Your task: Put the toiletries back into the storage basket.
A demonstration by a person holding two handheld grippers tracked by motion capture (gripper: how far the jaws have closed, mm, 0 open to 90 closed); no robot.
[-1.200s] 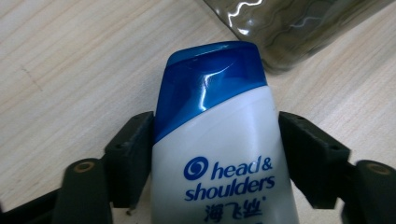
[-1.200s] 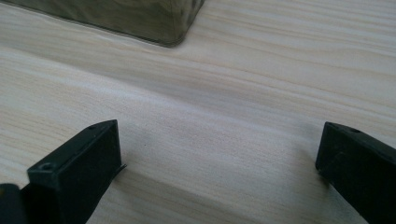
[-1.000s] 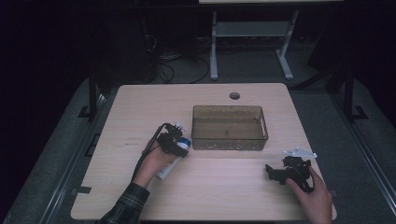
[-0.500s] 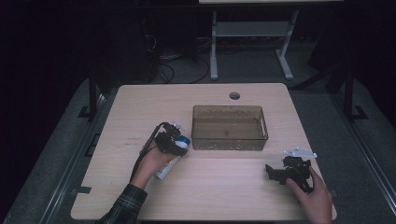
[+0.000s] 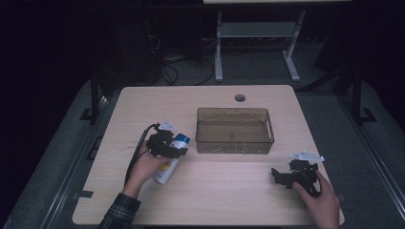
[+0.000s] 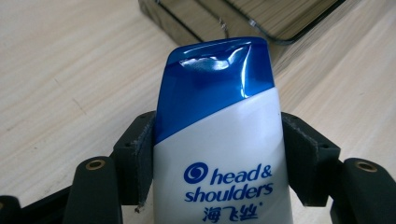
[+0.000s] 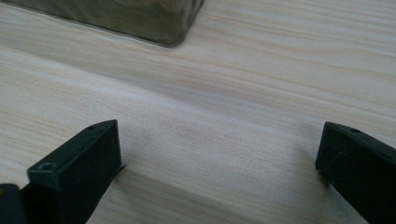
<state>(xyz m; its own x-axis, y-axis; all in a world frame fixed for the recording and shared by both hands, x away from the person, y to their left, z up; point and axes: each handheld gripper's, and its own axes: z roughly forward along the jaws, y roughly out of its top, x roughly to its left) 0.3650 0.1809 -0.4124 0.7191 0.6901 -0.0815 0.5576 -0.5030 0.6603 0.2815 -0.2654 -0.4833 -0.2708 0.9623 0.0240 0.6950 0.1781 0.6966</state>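
A white shampoo bottle (image 6: 219,154) with a blue cap end sits between the jaws of my left gripper (image 6: 217,163), whose pads press on both its sides. In the high view the left gripper (image 5: 165,145) holds the bottle (image 5: 168,167) a little above the table, just left of a clear brownish bin (image 5: 235,130). The bin's corner (image 6: 187,21) lies close beyond the bottle's blue end. My right gripper (image 5: 286,177) rests near the table's front right, jaws wide apart (image 7: 219,168) with bare wood between them.
The light wooden table (image 5: 143,102) has a round cable hole (image 5: 239,98) at its back edge. The bin's corner (image 7: 173,23) lies ahead of the right gripper. A metal stand and cables occupy the dark floor behind the table.
My left hand has lifted the bottle and carried it slightly right, toward the bin. The right gripper has stayed where it was.
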